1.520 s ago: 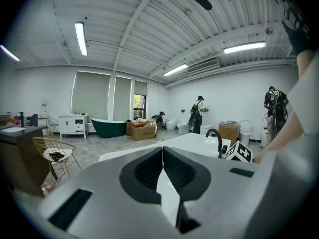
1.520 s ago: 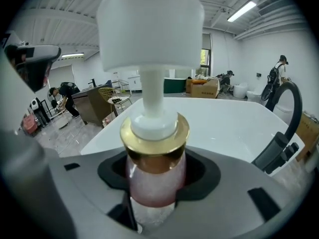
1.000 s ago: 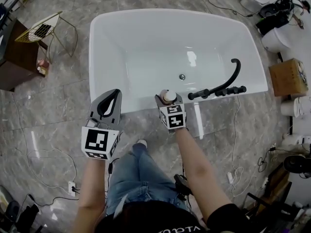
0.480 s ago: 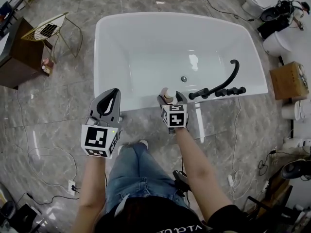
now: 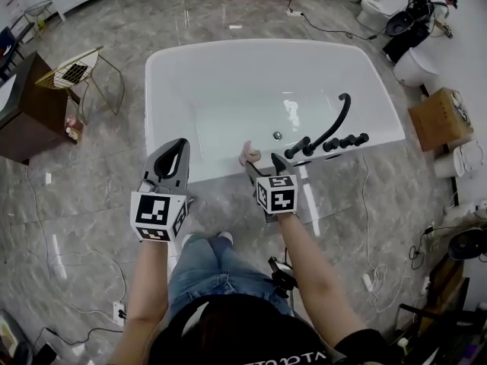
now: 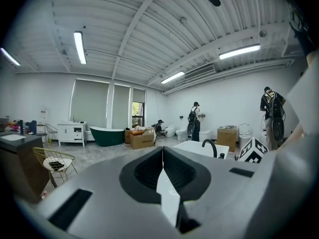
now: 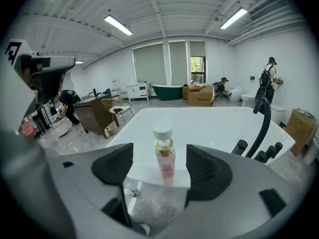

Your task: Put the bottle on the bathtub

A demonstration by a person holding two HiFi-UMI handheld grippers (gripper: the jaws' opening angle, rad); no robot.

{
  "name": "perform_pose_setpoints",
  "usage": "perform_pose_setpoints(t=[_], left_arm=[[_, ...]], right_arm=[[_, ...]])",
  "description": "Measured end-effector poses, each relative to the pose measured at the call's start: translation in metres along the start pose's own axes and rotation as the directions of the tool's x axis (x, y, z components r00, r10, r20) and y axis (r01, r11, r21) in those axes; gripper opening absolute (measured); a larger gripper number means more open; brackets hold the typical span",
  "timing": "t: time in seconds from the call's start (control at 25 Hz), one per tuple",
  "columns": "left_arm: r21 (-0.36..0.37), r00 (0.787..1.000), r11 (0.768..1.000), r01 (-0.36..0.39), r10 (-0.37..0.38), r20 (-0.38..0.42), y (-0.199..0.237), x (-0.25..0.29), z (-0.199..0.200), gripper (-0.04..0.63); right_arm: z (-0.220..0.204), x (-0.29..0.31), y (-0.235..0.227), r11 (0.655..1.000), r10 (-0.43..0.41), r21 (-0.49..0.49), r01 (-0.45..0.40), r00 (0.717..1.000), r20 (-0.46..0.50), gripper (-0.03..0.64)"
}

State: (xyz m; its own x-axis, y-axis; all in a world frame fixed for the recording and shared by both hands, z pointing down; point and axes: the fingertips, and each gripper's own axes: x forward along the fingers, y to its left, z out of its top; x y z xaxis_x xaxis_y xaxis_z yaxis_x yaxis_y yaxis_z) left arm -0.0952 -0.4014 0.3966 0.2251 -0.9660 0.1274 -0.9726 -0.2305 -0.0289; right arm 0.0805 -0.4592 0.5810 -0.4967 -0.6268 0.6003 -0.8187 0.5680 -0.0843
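Pink bottle (image 5: 249, 153) with white cap stood upright on the near rim of the white bathtub (image 5: 169, 67), right gripper (image 5: 262, 161) on its near side, jaws wide apart, bottle untouched, left gripper (image 5: 178, 147) further left, jaws closed together, empty

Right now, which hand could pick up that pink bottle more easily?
The right gripper: its fingers stand apart, with the bottle upright on the bathtub rim straight ahead. The left gripper is shut, off to the side.
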Motion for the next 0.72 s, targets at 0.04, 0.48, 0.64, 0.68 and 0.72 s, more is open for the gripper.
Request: perform_pose_setpoints(t=[0.04, 0.48, 0.64, 0.68, 0.72], left_arm=[[0.008, 1.0, 1.0, 0.007, -0.007, 0.009, -0.001, -0.001, 0.006, 0.012], [0.025, 0.993, 0.998, 0.06, -0.062, 0.104, 0.011, -0.01, 0.058, 0.011], [0.041, 0.986, 0.996, 0.084, -0.089, 0.14, 0.01, -0.008, 0.077, 0.012], [0.046, 0.984, 0.995, 0.089, -0.095, 0.148, 0.01, -0.008, 0.082, 0.012], [0.051, 0.983, 0.994, 0.092, -0.099, 0.157, 0.011, -0.009, 0.086, 0.012]], right_arm=[[0.005, -0.007, 0.003, 1.0, 0.007, 0.001, -0.007, 1.0, 0.013, 0.331], [0.087, -0.112, 0.025, 0.995, -0.095, -0.007, 0.1, 0.962, 0.255, 0.1], [0.122, -0.149, 0.025, 0.991, -0.137, 0.041, 0.131, 0.918, 0.373, 0.014], [0.13, -0.158, 0.027, 0.99, -0.138, 0.033, 0.136, 0.907, 0.397, 0.014], [0.137, -0.166, 0.03, 0.989, -0.14, 0.016, 0.147, 0.898, 0.417, 0.014]])
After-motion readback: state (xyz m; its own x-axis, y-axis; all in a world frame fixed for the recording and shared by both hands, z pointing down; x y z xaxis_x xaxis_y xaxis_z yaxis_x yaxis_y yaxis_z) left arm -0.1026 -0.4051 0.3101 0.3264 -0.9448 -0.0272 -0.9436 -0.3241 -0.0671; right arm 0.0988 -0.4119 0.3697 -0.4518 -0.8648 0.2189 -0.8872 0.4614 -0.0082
